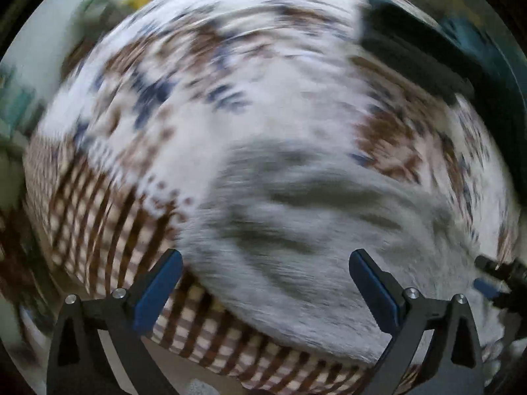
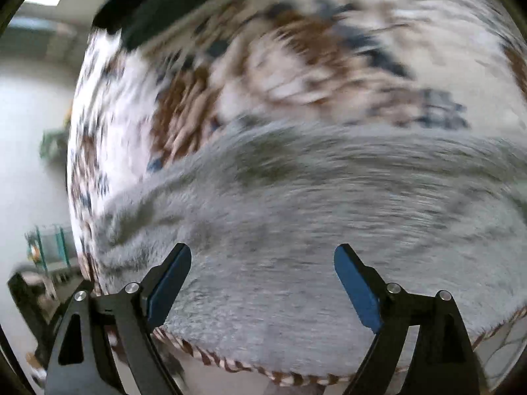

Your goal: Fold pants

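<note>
Grey pants (image 1: pixel 313 217) lie rumpled on a patterned white, brown and blue cloth (image 1: pixel 204 75). Both views are blurred by motion. My left gripper (image 1: pixel 265 263) is open above the near left part of the pants, with nothing between its blue pads. My right gripper (image 2: pixel 263 256) is open over the grey pants (image 2: pixel 296 217), also empty. The other gripper's tip (image 1: pixel 497 276) shows at the right edge of the left wrist view.
The cloth has a brown checked border (image 1: pixel 98 210) near the front edge. A dark green-black object (image 1: pixel 421 49) lies at the far right of the cloth; it also shows in the right wrist view (image 2: pixel 158 3). Room clutter beyond is blurred.
</note>
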Motion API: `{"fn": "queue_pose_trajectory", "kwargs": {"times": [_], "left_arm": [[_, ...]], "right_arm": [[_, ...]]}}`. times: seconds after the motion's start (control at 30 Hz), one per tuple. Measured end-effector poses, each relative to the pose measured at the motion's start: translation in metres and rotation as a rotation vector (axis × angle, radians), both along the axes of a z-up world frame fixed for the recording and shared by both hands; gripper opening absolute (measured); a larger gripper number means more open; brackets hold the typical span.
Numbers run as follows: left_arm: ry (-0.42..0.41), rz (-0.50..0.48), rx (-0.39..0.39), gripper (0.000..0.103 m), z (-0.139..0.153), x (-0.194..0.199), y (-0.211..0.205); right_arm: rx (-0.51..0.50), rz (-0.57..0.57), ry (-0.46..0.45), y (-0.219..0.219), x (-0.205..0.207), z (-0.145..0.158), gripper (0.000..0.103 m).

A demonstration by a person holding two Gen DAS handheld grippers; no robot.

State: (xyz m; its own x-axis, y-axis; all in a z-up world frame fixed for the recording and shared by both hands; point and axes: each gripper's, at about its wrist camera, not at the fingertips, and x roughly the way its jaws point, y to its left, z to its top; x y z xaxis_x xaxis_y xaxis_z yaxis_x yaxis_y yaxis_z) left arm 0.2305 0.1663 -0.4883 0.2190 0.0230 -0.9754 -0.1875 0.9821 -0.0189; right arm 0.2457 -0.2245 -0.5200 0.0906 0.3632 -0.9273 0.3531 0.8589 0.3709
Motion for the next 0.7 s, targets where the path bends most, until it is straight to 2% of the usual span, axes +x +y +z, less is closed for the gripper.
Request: {"fn": "queue_pose_trajectory", "kwargs": {"times": [0.07,0.13,0.2,0.33,0.43,0.5,0.6,0.7], "left_arm": [[0.019,-0.083,0.008,0.103,-0.004,0.010,-0.046],[0.071,-0.160,-0.040,0.103,-0.017,0.016,-0.097],[0.106,-0.213,-0.080,0.103,-0.031,0.019,-0.144],[0.194,-0.358,-0.118,0.103,-0.062,0.017,-0.267],[0.274,-0.456,-0.111,0.103,-0.085,0.012,-0.347],[0.318,-0.501,-0.136,0.103,-0.097,0.007,-0.391],[0.390,-0.599,-0.051,0.103,-0.132,-0.002,-0.449],[0.482,-0.645,0.038,0.103,-0.170,-0.012,-0.471]], "right_arm": [[-0.018,-0.087,0.004,-0.040,-0.027,0.006,0.091],[-0.026,-0.186,0.024,-0.085,-0.059,0.008,0.091],[-0.042,-0.312,0.035,-0.142,-0.098,0.011,0.091],[-0.106,-0.606,0.040,-0.261,-0.193,0.018,0.091],[-0.103,-0.805,0.021,-0.342,-0.261,0.011,0.090],[-0.074,-0.904,-0.008,-0.383,-0.294,0.000,0.085],[0.019,-0.984,-0.057,-0.428,-0.323,-0.022,0.085],[0.127,-1.017,-0.058,-0.454,-0.328,-0.057,0.085]]}}
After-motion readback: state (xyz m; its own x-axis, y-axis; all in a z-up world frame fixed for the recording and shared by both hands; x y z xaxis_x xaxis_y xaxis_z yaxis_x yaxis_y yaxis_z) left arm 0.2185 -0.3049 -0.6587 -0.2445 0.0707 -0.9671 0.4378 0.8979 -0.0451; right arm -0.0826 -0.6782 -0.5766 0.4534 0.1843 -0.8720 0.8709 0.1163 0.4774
